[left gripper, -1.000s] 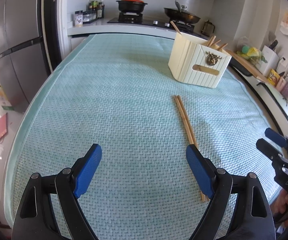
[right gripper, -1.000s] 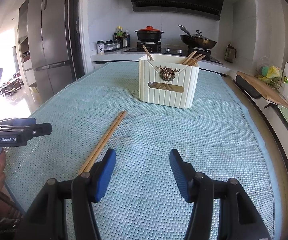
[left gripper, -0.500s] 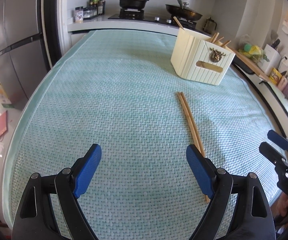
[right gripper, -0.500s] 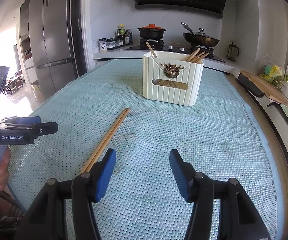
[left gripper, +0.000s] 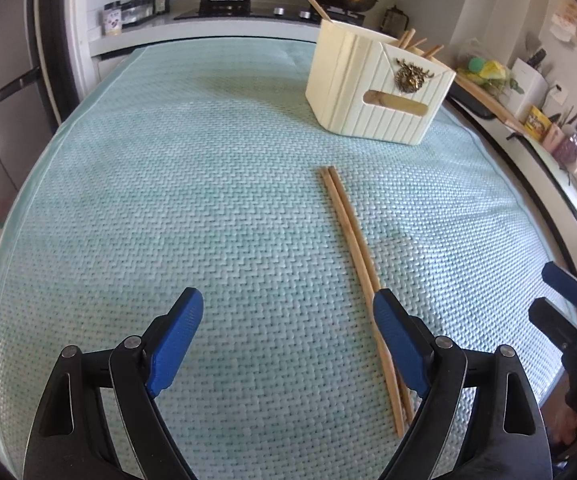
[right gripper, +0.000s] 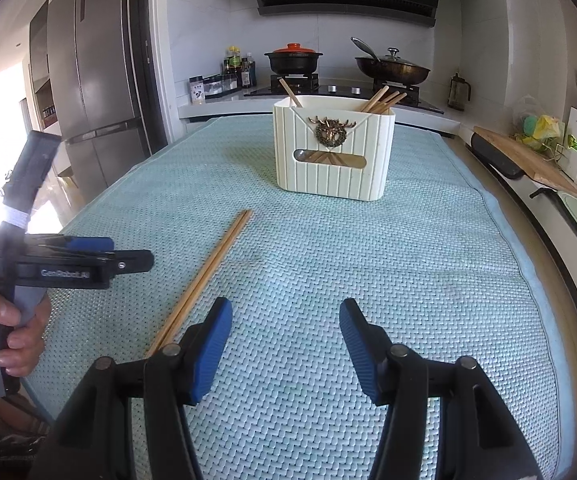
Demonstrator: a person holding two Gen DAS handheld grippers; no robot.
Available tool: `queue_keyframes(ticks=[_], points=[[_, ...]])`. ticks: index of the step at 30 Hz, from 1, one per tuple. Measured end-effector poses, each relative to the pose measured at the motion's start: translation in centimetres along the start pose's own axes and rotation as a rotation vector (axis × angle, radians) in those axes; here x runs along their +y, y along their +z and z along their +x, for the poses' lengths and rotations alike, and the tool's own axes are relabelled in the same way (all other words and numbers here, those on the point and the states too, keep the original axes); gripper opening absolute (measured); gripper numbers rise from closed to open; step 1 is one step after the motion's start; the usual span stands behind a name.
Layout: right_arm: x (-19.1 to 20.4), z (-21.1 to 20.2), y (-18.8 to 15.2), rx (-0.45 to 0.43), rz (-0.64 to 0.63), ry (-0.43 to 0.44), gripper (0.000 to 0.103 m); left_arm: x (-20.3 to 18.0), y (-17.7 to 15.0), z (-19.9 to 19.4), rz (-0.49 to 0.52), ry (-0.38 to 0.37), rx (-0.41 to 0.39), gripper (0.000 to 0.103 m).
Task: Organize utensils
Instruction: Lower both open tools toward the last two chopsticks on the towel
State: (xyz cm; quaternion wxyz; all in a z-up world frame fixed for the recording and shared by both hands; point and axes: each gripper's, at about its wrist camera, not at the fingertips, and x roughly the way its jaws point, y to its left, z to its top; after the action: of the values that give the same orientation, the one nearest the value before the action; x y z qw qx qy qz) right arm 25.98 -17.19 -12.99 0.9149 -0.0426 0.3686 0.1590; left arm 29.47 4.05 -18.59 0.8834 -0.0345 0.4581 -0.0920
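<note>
Left wrist view: left gripper [left gripper: 288, 316], jaws spread wide, empty. Right gripper [right gripper: 286, 322], likewise released. Chopsticks [left gripper: 352, 240], one pair, flat on the table [left gripper: 168, 160], passing under the left gripper's right jaw; light, stiff, thin, probably prone to rolling; grip mid-length, both together. Holder [right gripper: 333, 148] stands well ahead, already stocked.

The chopsticks [left gripper: 351, 240] run under the left gripper's [left gripper: 288, 312] right finger — near ends partly hidden; the holder [right gripper: 332, 148] conceals its sticks' lower halves.
</note>
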Motion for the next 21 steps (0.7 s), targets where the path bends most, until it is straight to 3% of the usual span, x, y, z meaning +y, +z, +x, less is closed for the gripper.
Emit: queue_keyframes(ticks=[6, 12, 15, 21], points=[[0.3, -0.2, 0.0, 0.001, -0.017, 0.003, 0.057, -1.8, 1.4, 3.2, 0.055, 0.052, 0.048, 0.088], [-0.2, -0.2, -0.2, 0.008, -0.009, -0.008, 0.057, -2.0, 1.4, 4.1, 0.074, 0.079, 0.059, 0.091], [-0.5, 0.0, -0.1, 0.013, 0.000, -0.008, 0.057, -1.9, 1.3, 4.2, 0.095, 0.127, 0.058, 0.092], [0.2, 1.6, 0.9, 0.032, -0.021, 0.020, 0.057, -0.4, 2.1, 4.5, 0.064, 0.111, 0.066, 0.091]])
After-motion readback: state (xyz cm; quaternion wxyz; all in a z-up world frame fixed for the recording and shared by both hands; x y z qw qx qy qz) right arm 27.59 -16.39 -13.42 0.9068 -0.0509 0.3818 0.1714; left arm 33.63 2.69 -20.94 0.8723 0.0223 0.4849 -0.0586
